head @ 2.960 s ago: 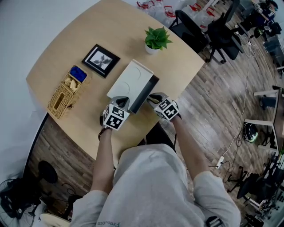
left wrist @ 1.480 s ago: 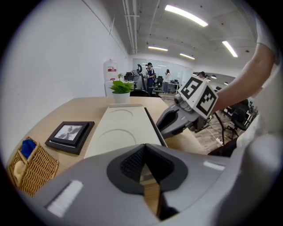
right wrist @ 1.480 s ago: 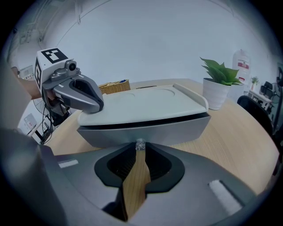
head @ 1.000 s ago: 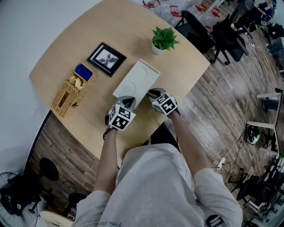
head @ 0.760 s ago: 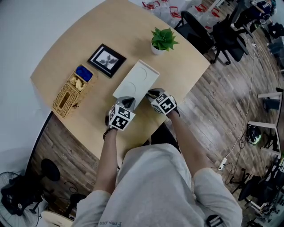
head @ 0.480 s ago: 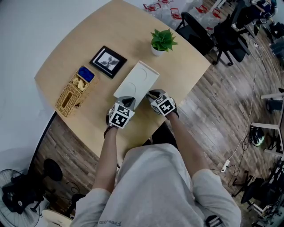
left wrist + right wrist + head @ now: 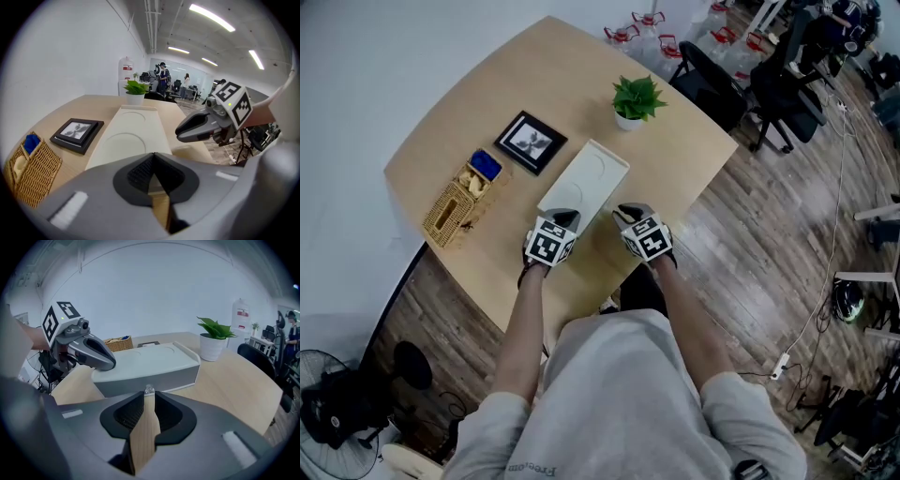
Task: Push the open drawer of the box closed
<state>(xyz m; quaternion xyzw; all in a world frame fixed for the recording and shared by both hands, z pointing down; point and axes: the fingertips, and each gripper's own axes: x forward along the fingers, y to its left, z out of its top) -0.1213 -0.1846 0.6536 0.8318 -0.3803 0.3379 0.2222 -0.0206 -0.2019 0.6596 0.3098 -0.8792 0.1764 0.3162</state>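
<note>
Left tong [image 7: 153, 157] pinched shut, empty, tip at near end of box [image 7: 581, 186]. Right tong [image 7: 149, 397] at narrow slit, nothing between, drawer front [image 7: 154, 379] just ahead; looks flush to me. I'd brace with left, press front squarely, mid-face.

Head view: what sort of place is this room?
Probably an open-plan office or lab: black swivel office chairs on a wood-plank floor, long ceiling strip lights, and a curved pale wooden table.
</note>
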